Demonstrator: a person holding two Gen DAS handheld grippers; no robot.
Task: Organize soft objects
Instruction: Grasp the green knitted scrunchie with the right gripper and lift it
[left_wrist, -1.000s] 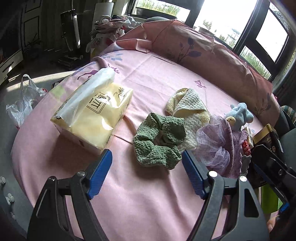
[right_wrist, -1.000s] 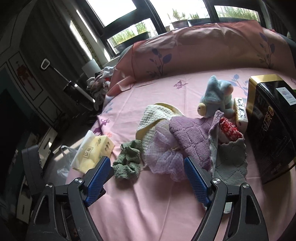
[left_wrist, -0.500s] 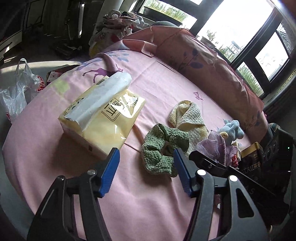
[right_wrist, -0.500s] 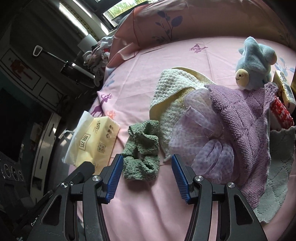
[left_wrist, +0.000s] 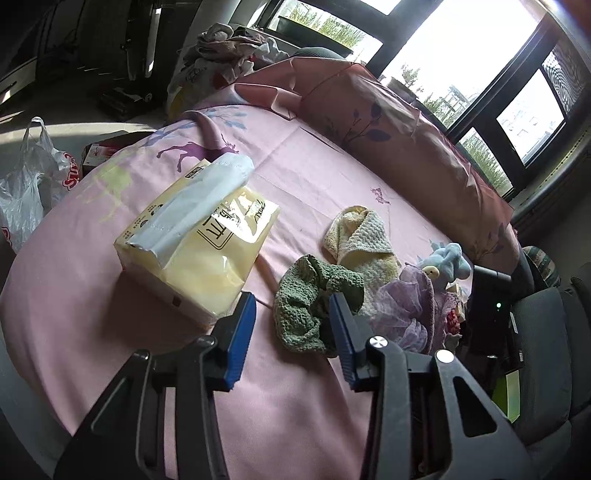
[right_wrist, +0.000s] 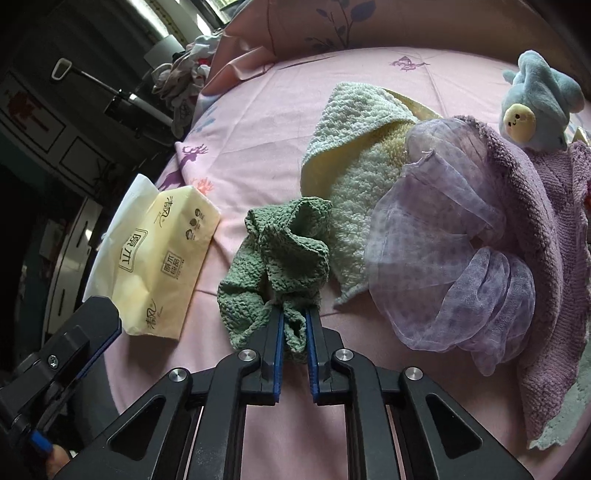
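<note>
A crumpled green knit cloth (right_wrist: 280, 251) lies on the pink bed sheet (right_wrist: 258, 110). My right gripper (right_wrist: 294, 325) is shut on its near edge. In the left wrist view the green cloth (left_wrist: 306, 306) lies just ahead of my left gripper (left_wrist: 291, 325), which is open and empty above the sheet (left_wrist: 314, 177). Beside the green cloth lie a cream-yellow towel (right_wrist: 354, 155), a sheer lilac scarf (right_wrist: 443, 236), a purple towel (right_wrist: 546, 221) and a blue plush toy (right_wrist: 543, 99).
A yellow tissue pack (left_wrist: 199, 243) lies left of the green cloth, also in the right wrist view (right_wrist: 162, 258). A pink pillow (left_wrist: 388, 122) lines the far edge. A plastic bag (left_wrist: 29, 181) sits on the floor at the left. The right gripper's body (left_wrist: 498, 314) stands at right.
My right gripper moved in and closed on the near edge of the green cloth. My left gripper narrowed its opening and drew closer to the cloth and tissue pack.
</note>
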